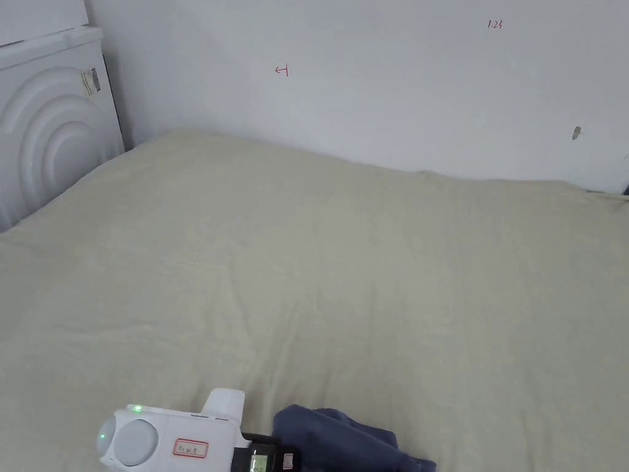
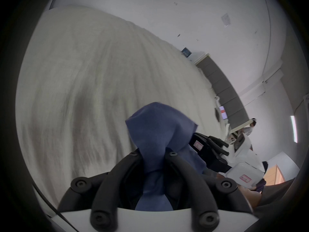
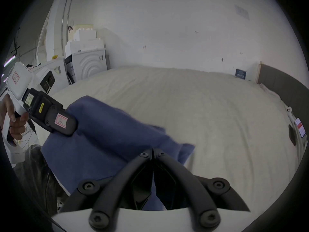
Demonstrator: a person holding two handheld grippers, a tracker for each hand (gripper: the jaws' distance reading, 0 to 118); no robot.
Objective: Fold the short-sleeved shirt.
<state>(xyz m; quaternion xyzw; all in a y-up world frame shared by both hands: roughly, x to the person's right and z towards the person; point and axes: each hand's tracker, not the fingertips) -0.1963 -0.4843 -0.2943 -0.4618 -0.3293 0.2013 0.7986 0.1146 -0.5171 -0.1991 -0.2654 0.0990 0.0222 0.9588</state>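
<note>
Both grippers, left (image 2: 153, 153) and right (image 3: 152, 153), pinch the bunched blue shirt (image 3: 103, 135) at the bed's (image 1: 344, 264) near edge (nothing folded yet); next, spread it flat across the bed.

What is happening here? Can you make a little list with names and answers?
place: a bed with a cream sheet, against a white wall
clothing: blue shirt, bunched, held up at the bed's near edge
left gripper: shut on the blue shirt, cloth bulging out between its fingers
right gripper: closed, shirt cloth behind it, grip unclear
nearby: white appliance beside the bed
folding: not started
</note>
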